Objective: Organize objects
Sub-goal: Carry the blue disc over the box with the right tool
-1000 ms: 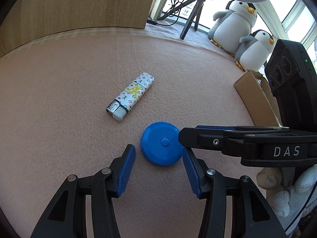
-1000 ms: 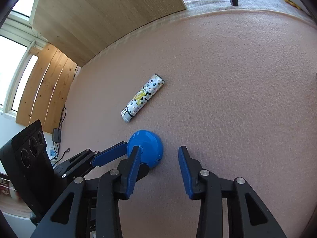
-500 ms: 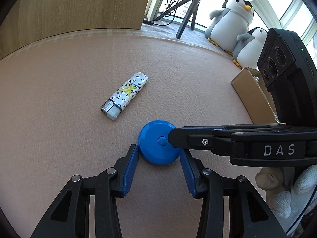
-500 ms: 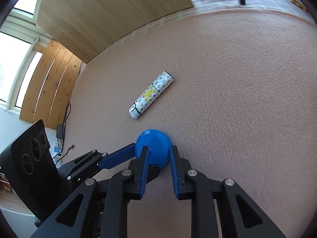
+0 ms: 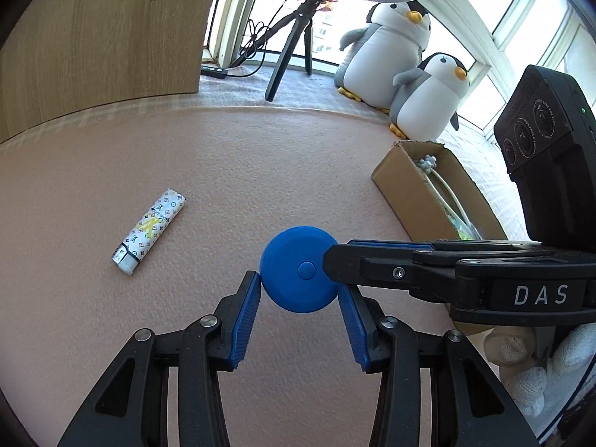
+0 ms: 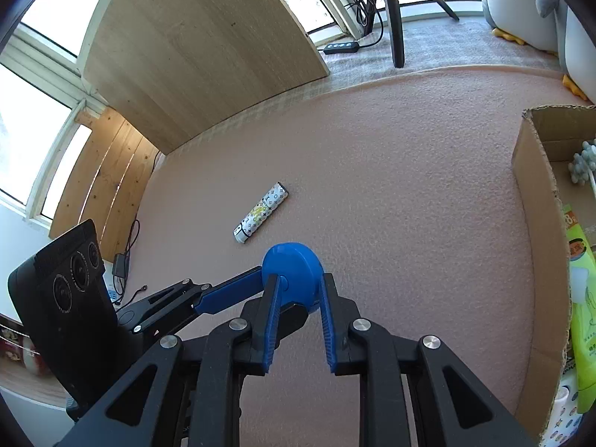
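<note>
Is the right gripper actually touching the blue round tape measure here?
Touching. In the right wrist view, the right gripper has both blue pads pressed against opposite faces of the blue round tape measure, with no gap either side.

The right hand-held gripper (image 6: 296,290) reaches in level from the right side, its blue pads (image 6: 272,316) pressed against the two flat faces of a blue disc (image 5: 300,268). The left hand-held gripper (image 5: 300,290) points forward with its jaws parted, the fingertips (image 5: 250,290) flanking the disc's rim; whether they touch it is unclear. A white-gloved hand (image 5: 536,368) grips the right tool's handle.
</note>
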Tool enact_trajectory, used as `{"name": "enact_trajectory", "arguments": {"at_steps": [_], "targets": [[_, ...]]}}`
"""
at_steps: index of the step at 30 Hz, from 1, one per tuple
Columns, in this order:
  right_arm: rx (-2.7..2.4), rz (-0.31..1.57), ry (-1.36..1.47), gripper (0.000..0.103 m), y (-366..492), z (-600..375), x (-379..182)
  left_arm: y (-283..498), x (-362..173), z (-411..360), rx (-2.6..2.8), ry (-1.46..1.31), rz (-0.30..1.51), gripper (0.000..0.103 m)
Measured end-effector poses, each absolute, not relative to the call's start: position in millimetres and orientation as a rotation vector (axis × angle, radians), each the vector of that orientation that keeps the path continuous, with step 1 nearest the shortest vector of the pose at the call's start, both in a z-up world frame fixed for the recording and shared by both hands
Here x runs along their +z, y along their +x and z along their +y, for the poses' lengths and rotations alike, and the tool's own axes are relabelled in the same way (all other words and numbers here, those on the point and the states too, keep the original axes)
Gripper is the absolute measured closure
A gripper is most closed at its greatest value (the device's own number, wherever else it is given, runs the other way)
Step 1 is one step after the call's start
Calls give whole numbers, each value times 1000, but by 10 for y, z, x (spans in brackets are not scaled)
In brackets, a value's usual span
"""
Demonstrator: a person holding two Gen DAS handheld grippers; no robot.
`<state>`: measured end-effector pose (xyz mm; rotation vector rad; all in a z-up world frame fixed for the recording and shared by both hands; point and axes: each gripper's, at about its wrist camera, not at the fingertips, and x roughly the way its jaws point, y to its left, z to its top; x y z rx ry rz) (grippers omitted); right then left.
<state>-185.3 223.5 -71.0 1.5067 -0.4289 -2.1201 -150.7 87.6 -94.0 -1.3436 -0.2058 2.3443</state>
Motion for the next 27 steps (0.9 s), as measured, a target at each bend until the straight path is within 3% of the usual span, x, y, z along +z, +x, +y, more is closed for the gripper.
{"name": "enact_trajectory", "arguments": {"at_steps": [27], "targets": [[-2389, -648, 1447, 84, -1366, 4284, -406, -1351, -612, 3064, 2130, -1184, -47, 56]]}}
